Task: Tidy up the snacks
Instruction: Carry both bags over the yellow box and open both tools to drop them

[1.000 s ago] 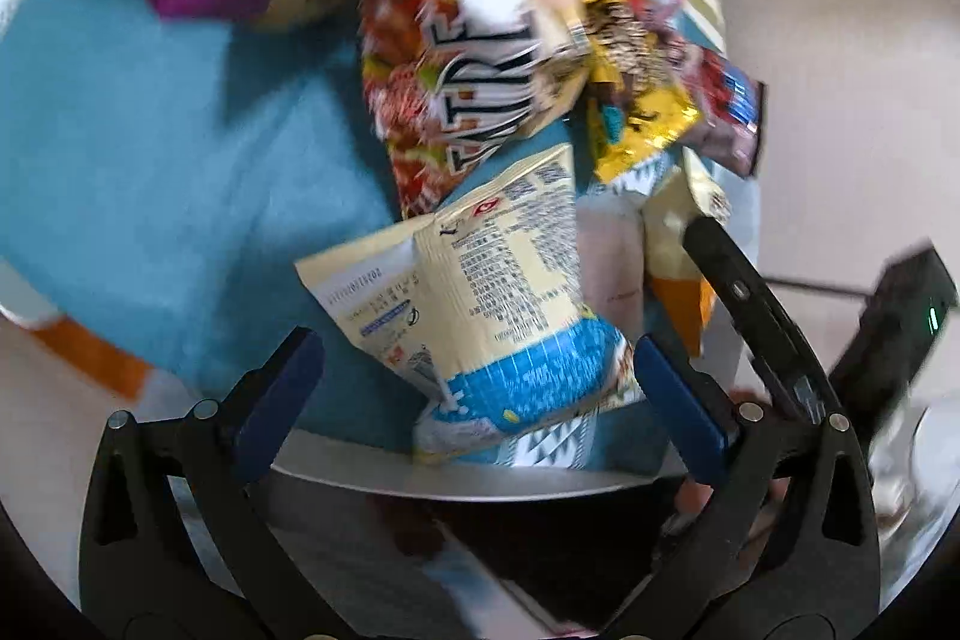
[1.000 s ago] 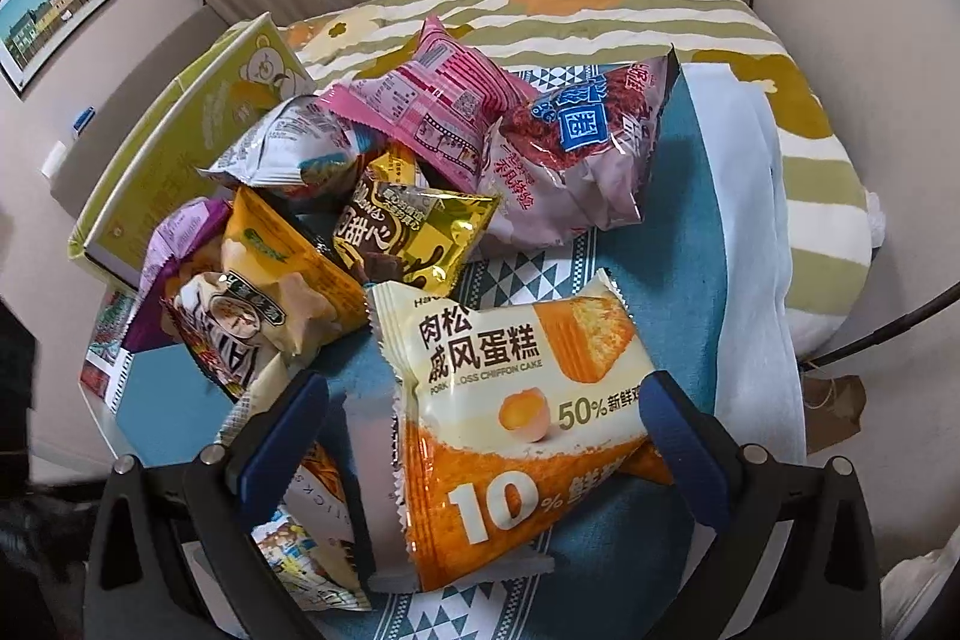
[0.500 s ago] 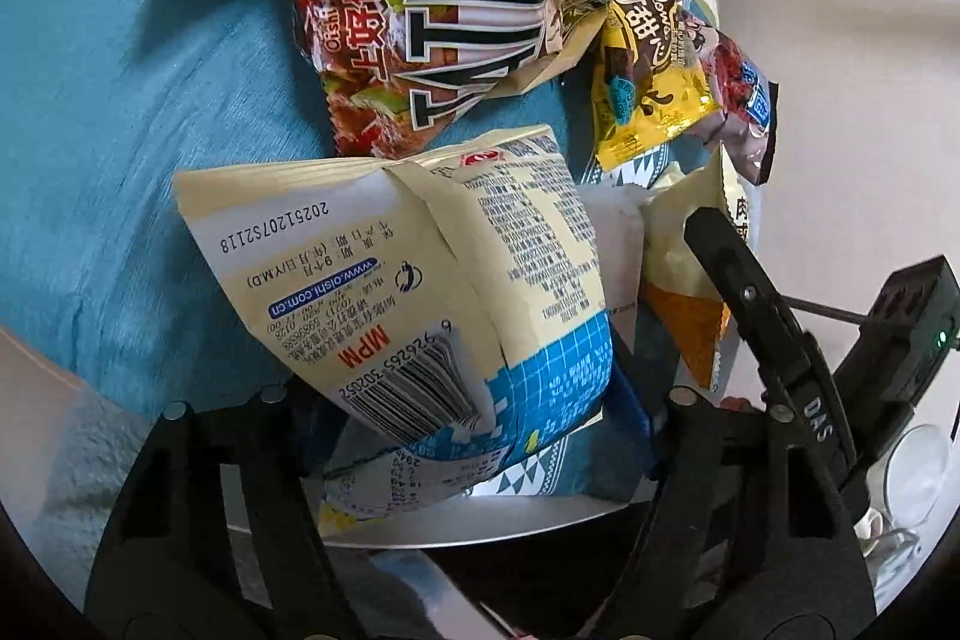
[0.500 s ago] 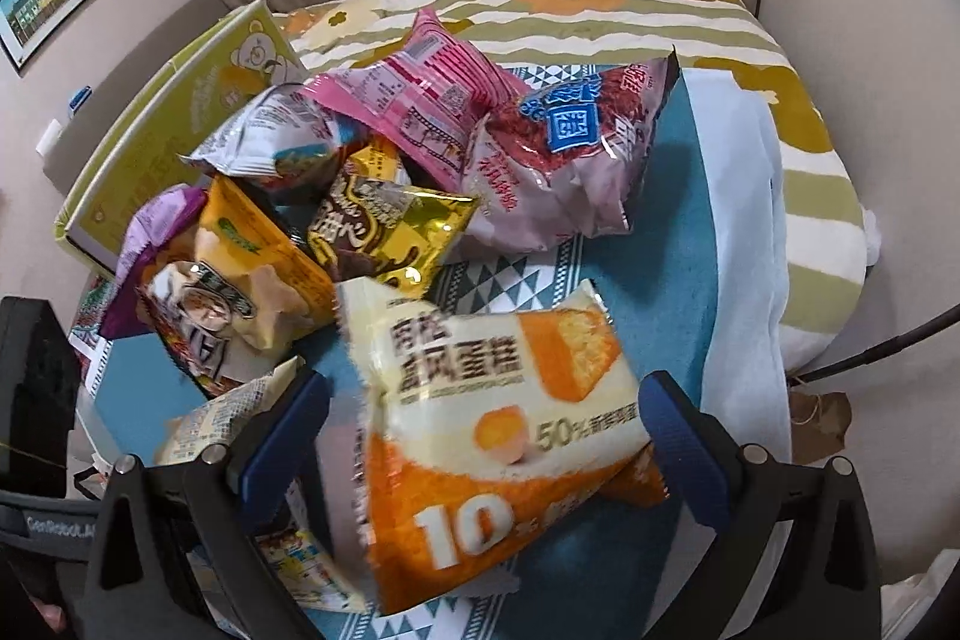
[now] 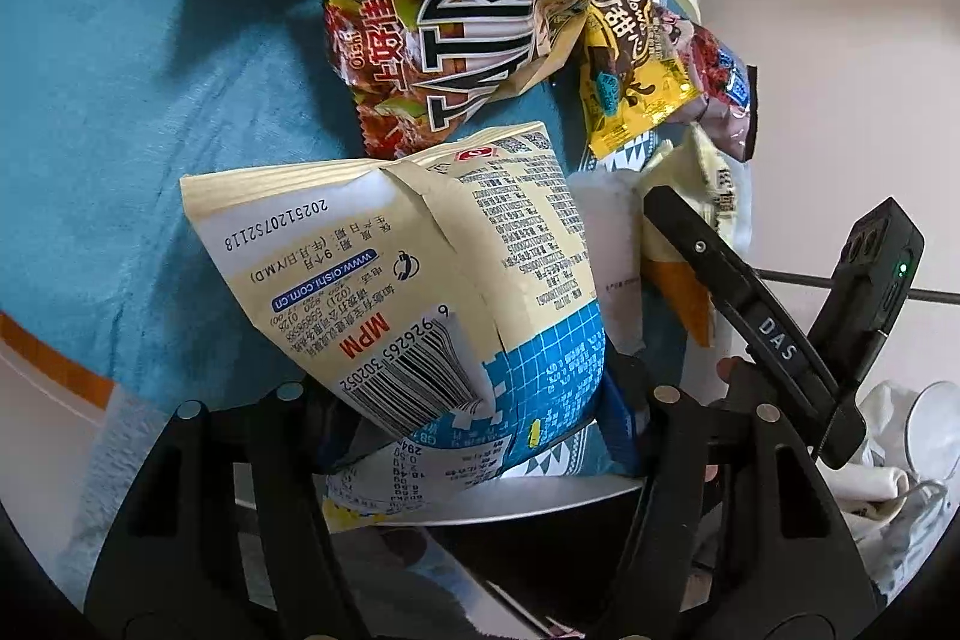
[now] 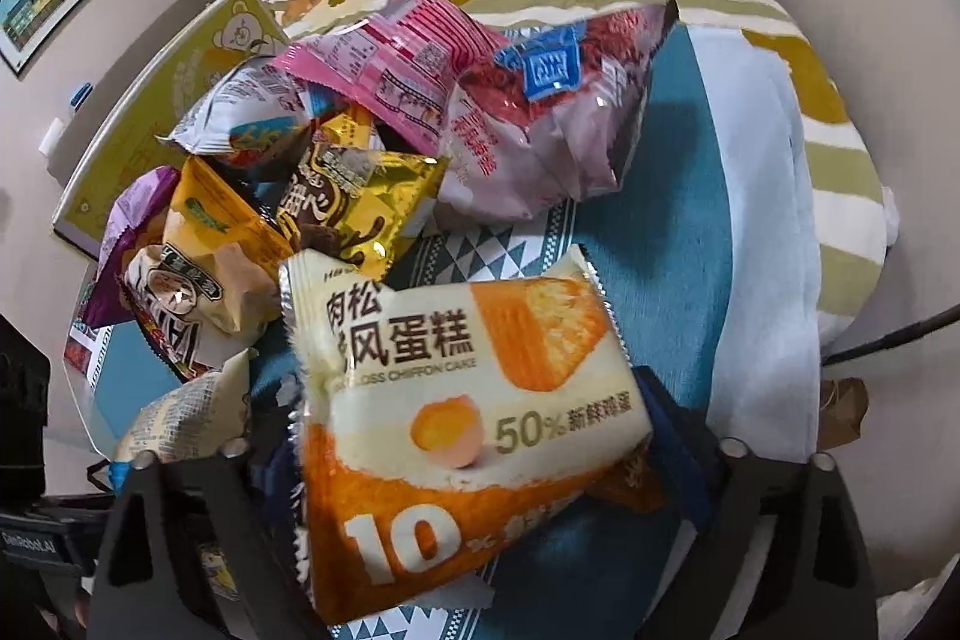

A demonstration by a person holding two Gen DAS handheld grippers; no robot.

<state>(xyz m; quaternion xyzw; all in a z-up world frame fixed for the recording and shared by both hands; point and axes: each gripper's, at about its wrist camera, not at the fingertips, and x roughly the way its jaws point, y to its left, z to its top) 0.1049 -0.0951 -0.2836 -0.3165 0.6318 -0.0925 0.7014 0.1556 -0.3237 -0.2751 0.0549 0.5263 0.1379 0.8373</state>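
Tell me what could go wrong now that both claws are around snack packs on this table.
1. The left claw is closing on one end of the cream and blue chip bag; it could crush the chips or slip off.
2. The right claw is closing on the chiffon cake pack; squeezing may flatten the cake.
3. The yellow chocolate pack rests against the cake pack and might slide when it is lifted.

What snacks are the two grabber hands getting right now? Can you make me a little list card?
place: teal cloth with a pile of snack packets
left gripper: jaws closing around the cream and blue packet, barcode side up
right gripper: jaws closing around the orange chiffon cake packet, front side up
just behind: gold chocolate packet, pink packet, red and white bag
far left: green picture box beside the pile
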